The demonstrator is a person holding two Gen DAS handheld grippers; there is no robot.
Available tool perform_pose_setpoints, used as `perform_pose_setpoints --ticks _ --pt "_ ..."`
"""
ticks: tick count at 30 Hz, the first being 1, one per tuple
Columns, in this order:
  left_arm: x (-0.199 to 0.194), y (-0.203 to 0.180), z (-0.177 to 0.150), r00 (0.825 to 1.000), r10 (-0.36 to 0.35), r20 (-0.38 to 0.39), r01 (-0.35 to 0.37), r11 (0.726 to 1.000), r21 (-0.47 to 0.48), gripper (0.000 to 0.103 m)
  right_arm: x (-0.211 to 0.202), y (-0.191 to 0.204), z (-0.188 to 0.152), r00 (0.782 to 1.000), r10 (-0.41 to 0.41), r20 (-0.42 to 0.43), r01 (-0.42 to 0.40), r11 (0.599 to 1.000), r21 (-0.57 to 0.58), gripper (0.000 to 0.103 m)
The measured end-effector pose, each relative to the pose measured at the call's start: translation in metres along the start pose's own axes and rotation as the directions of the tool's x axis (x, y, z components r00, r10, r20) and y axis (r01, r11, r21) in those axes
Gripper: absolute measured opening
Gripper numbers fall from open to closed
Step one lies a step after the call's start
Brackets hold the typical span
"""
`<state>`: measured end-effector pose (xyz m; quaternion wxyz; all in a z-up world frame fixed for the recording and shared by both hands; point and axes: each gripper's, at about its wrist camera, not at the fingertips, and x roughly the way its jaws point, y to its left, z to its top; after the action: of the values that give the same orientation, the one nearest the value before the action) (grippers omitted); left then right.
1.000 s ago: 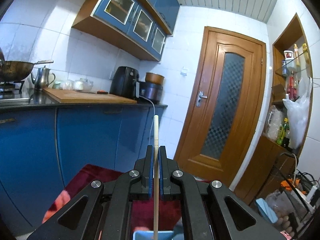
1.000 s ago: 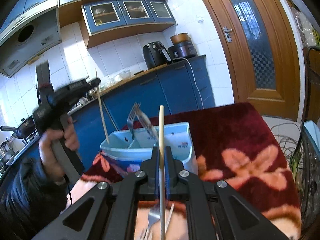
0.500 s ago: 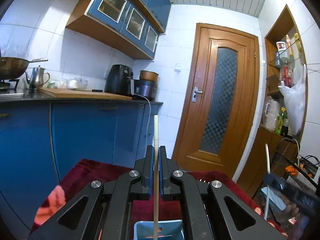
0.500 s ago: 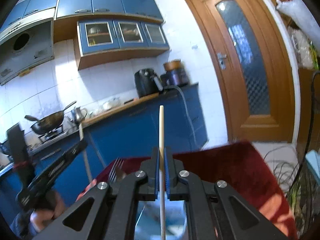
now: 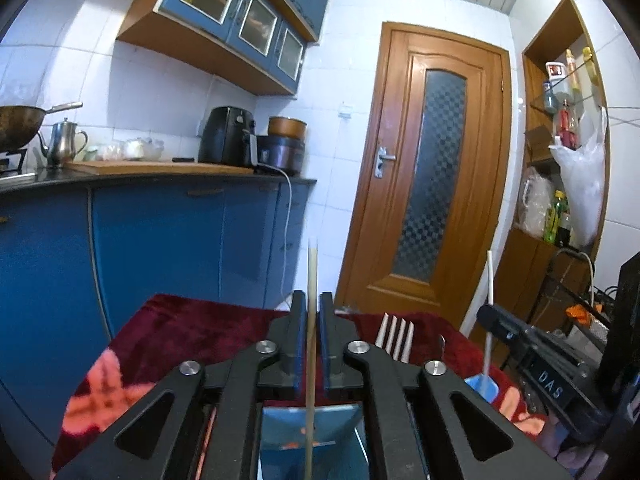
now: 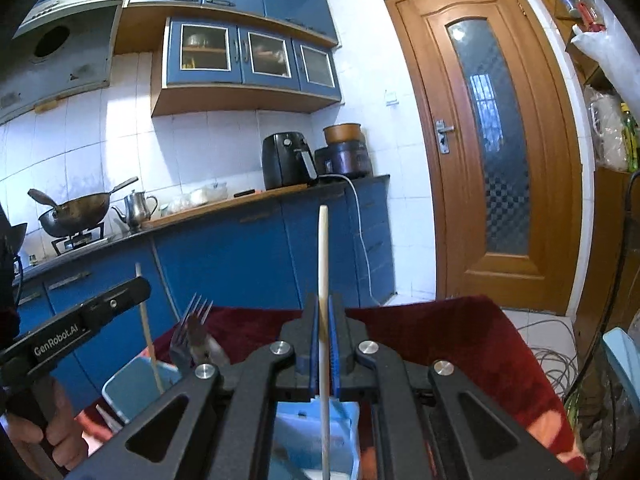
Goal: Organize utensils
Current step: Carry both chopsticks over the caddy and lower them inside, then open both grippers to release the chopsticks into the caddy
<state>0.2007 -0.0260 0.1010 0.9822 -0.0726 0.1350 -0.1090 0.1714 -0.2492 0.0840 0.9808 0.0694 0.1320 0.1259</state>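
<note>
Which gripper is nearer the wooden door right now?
Right. The right gripper sits on the side toward the door; the left gripper is farther over, toward the wok.

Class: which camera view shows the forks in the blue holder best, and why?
The right wrist view: two forks show tines and necks above the blue holder. The left wrist view shows one fork's tines, mostly hidden behind the claw.

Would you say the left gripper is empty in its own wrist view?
No, the left gripper has a thin wooden chopstick standing upright between its fingers, above the blue utensil bin.
</note>
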Motion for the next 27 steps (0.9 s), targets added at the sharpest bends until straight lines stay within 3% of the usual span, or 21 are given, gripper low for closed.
perform_pose_setpoints --ticks 3,6,9,27 --pt "-0.006 0.001 -0.002 1.0 0.0 -0.022 -0.001 1.0 -0.026 0.026 -0.007 0.005 0.001 1.0 0.004 -0.011 -0.004 1.0 -0.013 0.007" --pt "-0.013 0.002 -0.003 0.999 -0.004 -0.031 0.003 0.999 -0.038 0.027 -0.019 0.007 0.002 1.0 0.015 -0.009 -0.015 1.0 -0.011 0.015" --pt "-0.023 0.0 -0.002 0.999 0.001 -0.039 -0.002 0.999 -0.037 0.035 -0.034 0.01 0.004 0.999 0.033 0.0 -0.033 0.999 0.003 0.018" --pt "-0.102 -0.017 0.003 0.996 0.015 -0.093 -0.011 0.999 0.035 0.04 -0.119 0.017 0.007 0.998 0.063 -0.002 -0.063 0.996 0.068 0.029"
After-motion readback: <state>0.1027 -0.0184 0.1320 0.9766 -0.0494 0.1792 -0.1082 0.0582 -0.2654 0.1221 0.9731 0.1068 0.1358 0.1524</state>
